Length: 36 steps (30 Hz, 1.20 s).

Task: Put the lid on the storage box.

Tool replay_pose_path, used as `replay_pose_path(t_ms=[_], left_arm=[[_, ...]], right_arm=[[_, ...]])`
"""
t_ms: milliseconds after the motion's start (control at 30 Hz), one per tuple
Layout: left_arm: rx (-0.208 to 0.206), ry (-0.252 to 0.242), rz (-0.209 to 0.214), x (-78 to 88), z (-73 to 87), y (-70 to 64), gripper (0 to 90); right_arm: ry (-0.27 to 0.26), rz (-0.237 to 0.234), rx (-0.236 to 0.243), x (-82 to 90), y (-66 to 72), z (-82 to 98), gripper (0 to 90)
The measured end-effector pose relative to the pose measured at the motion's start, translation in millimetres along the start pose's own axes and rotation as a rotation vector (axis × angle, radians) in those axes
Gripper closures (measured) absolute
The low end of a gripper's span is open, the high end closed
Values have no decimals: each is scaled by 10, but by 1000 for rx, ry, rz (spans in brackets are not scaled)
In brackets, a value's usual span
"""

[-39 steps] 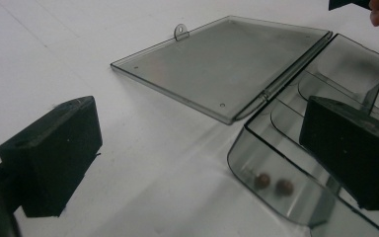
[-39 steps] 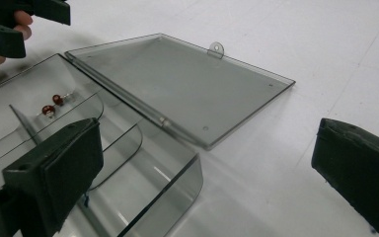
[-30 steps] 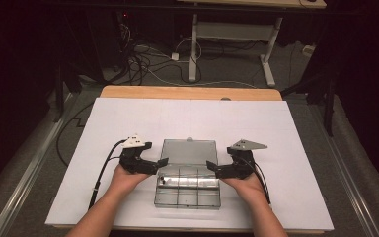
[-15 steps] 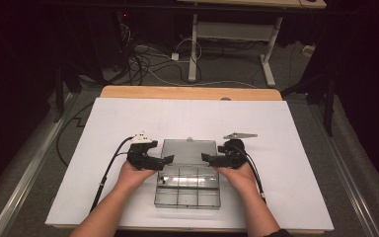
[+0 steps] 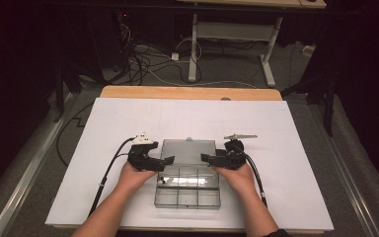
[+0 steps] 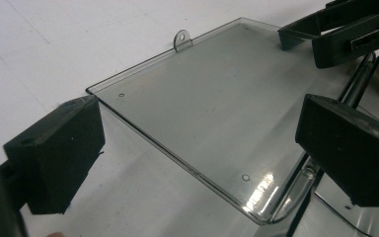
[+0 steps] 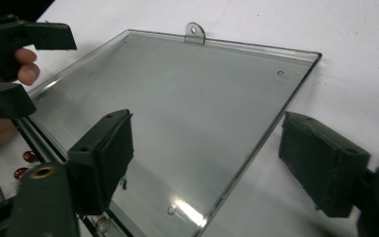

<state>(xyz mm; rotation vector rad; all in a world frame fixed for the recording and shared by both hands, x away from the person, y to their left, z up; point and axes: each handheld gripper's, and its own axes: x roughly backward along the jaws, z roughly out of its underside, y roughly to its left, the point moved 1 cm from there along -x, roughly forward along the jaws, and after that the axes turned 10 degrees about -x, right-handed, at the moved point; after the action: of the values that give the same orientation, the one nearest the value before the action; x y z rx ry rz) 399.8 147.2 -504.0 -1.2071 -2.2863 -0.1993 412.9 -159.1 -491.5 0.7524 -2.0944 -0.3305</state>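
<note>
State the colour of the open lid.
Clear, grey-tinted plastic lid, best in the right gripper view.

We see black jaws on the left gripper [image 5: 169,161] and the right gripper [image 5: 205,158]; between them the clear, grey-tinted lid [image 5: 188,152] of the box [image 5: 187,190]; under both a plain white table [image 5: 128,118]; small red dots [image 7: 24,165] left of our right gripper's jaws.

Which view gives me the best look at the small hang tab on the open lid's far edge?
The right gripper view: the hang tab stands sharp and unobstructed, its hole clear. The left gripper view shows the tab too, more side-on. In the high view it is just a tiny bump on the lid.
</note>
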Motion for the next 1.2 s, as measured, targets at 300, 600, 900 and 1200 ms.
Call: replay_pose_path(t_ms=[300, 600, 900, 1200], left_arm=[[5, 5, -4, 2, 3, 8, 47], [1, -38, 35, 63, 16, -1, 166], [-52, -93, 49, 169, -7, -77, 423], [-96, -124, 27, 261, 1, -155, 592]], right_arm=[[-54, -57, 13, 74, 33, 34, 387], [-159, -13, 148, 261, 136, 97, 539], [-223, 17, 239, 428, 189, 158, 687], [-225, 47, 294, 570, 192, 223, 814]])
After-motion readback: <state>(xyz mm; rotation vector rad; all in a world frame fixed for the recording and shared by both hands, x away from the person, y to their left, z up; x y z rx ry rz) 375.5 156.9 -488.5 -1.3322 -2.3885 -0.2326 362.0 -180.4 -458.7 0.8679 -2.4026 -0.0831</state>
